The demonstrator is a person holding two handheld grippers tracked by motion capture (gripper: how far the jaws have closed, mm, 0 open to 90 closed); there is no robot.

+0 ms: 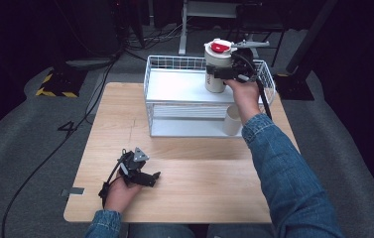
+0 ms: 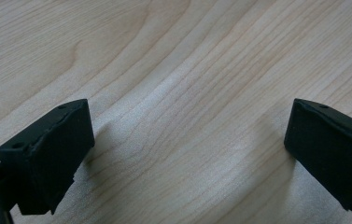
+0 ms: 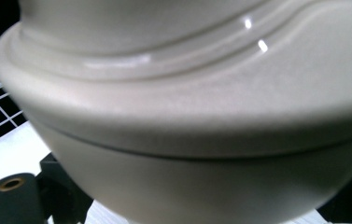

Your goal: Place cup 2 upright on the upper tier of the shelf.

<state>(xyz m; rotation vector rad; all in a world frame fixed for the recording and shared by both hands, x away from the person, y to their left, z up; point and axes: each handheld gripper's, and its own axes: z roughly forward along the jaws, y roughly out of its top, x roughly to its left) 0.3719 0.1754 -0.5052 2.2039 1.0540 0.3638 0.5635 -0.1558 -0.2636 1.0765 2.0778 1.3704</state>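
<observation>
A tall cream tumbler (image 1: 215, 79) with a white and red lid is upright over the right part of the top shelf of a white wire rack (image 1: 174, 85). My right gripper (image 1: 222, 73) is shut on its side, and whether its base touches the shelf I cannot tell. In the right gripper view the tumbler (image 3: 197, 116) looms large, with the right gripper (image 3: 201, 198) clamped on its two sides. My left gripper (image 1: 151, 177) rests on the wooden table (image 1: 199, 193) near the front left, open. The left gripper (image 2: 187, 144) has only bare wood between its fingers.
A second cream cup (image 1: 232, 120) stands on the rack's lower shelf at its right end, below my right hand. The rack takes up the back middle of the table. Dark floor with cables and stands surrounds the table.
</observation>
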